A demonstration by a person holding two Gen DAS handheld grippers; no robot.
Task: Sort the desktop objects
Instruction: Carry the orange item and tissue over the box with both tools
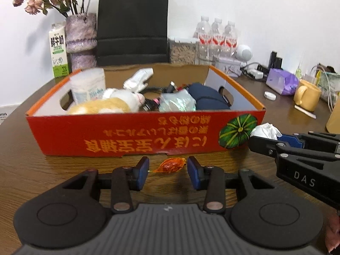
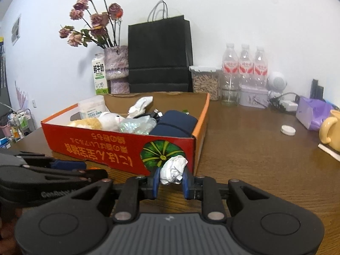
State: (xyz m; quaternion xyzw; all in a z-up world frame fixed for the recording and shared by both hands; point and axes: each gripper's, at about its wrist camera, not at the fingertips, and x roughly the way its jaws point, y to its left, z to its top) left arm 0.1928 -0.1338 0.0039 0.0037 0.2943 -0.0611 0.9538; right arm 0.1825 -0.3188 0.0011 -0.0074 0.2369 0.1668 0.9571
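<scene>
Left hand-held gripper [image 1: 167,170]: fingers were apart, with an orange candy wrapper [image 1: 170,165] lying between them on the bench [image 1: 63,180].
Right hand-held gripper [image 2: 171,175]: was clamped on a crumpled white tissue [image 2: 173,169], just beside the box corner.
Red cardboard box [image 1: 127,133]: stood on the bench, holding a plush rabbit [image 1: 110,103] and a navy pouch [image 1: 208,97].

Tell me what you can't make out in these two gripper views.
- Left wrist view: whether the left gripper touches the orange wrapper; its fingers flank it, contact unclear.
- Both views: what lies under the plush toy and navy pouch; the red box wall hides it.
- Right wrist view: the yellow mug, cut off by the edge.
- Right wrist view: the crumpled tissue covers part of the pumpkin picture.
</scene>
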